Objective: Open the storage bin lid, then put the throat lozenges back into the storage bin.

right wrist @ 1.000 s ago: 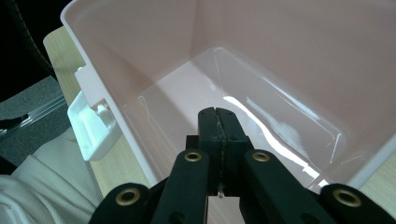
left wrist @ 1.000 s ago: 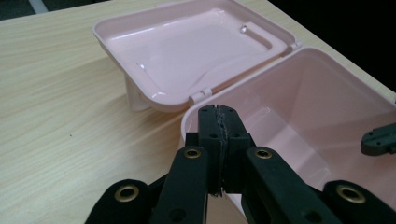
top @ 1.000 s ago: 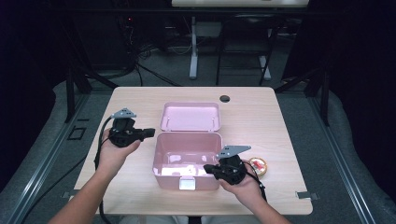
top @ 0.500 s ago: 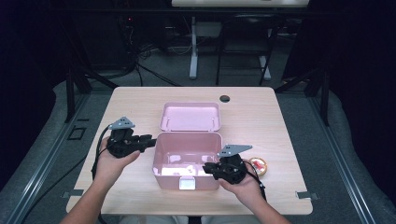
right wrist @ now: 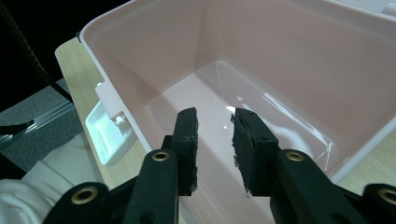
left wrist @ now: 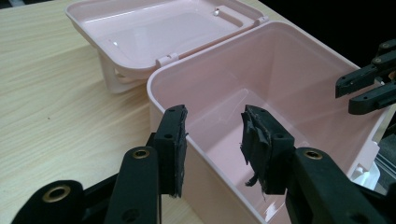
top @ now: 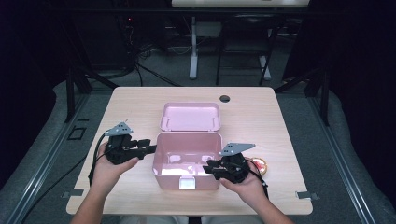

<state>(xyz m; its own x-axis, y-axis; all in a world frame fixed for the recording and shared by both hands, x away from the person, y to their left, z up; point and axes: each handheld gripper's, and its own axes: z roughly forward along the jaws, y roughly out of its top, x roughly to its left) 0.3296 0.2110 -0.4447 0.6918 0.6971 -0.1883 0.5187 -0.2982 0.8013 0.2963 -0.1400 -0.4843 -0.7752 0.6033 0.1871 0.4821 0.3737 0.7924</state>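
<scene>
A pink box [top: 187,161] sits at lower centre of the high view, on the near half of the table [top: 130,100]. Its lid [top: 190,116] is thrown back flat behind it, so the inside lies open from above and looks empty, with only glare on the floor. A white latch [top: 187,183] faces the person.

The left hand-held gripper [top: 148,148], at centre left, points at the box's left wall. In the left gripper view its jaws stand apart with the wall's rim between them, and the pads [left wrist: 175,149] press on nothing. They have just been opening, so my guess is it has let go of that edge.

The right hand-held gripper [top: 211,167], at lower right of centre, reaches over the box's right rim. The right gripper view looks down into the box [right wrist: 261,65]; its jaws are a small way apart with nothing between the pads [right wrist: 187,140], and they too have just been opening. One at each side reads as steadying the box and then releasing it.

A small round red and white thing [top: 260,164] lies on the table just right of the right hand; what it is I cannot tell.

The table is pale wood grain with a dark cable hole [top: 224,98] near its far edge. Around it the room is dark, with grey floor, black frame legs, loose cables and a white stand at top centre
</scene>
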